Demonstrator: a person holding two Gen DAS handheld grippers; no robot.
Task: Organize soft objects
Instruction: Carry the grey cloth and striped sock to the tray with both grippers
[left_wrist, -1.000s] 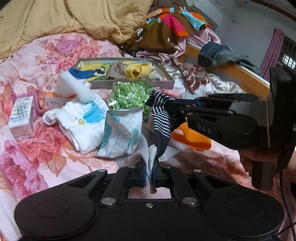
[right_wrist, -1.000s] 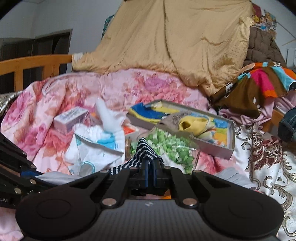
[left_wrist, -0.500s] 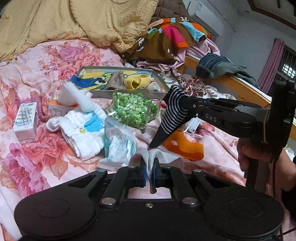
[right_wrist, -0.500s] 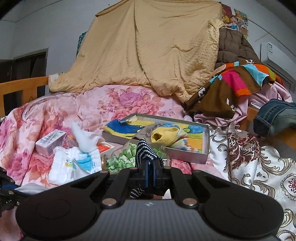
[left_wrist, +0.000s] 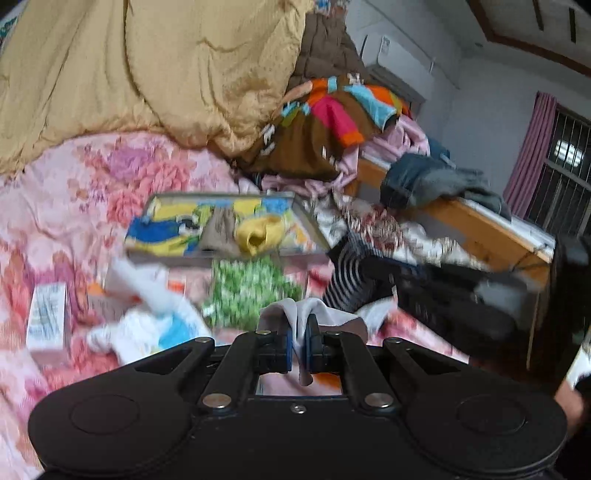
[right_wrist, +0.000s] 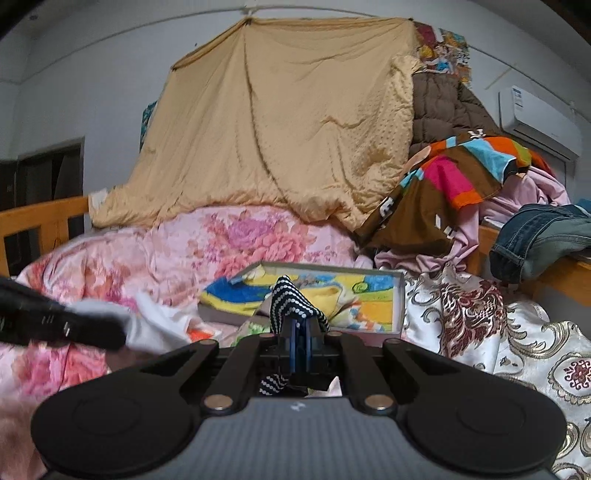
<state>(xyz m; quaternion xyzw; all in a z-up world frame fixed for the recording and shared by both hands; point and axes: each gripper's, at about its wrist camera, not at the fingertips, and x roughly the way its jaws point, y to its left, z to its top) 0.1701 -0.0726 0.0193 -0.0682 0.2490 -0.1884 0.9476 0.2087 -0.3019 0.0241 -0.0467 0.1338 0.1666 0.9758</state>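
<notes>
Both cloths have come up off the bed since a moment ago: our left gripper (left_wrist: 298, 341) is clamped on a fold of the grey-white cloth (left_wrist: 314, 314), which a second back trailed down onto the sheet and now bunches over the blue pads, and our right gripper (right_wrist: 301, 341) is closed tight on the striped sock (right_wrist: 295, 299), which has risen with it and now stands in front of the tray. In the left wrist view the sock hangs from the right gripper's tip just beside the near corner of the shallow tray (left_wrist: 306, 221), closer to it than before. We judge that both pieces are being carried toward the tray, where a yellow sock (left_wrist: 258, 234) and a brownish piece already lie, so the sorting is partly done and these two still need setting down. The left view is blurred, so finer contact is hard to read. The surface is a bed with a pink floral sheet (right_wrist: 229, 243), strewn with a bag of green pieces (left_wrist: 251, 291), a white and blue towel (left_wrist: 155, 325) and a small carton (left_wrist: 48, 317). Behind rises a tan quilt (right_wrist: 288, 125), a heap of bright clothes, jeans on the wooden bed rail, and an air conditioner on the wall.
</notes>
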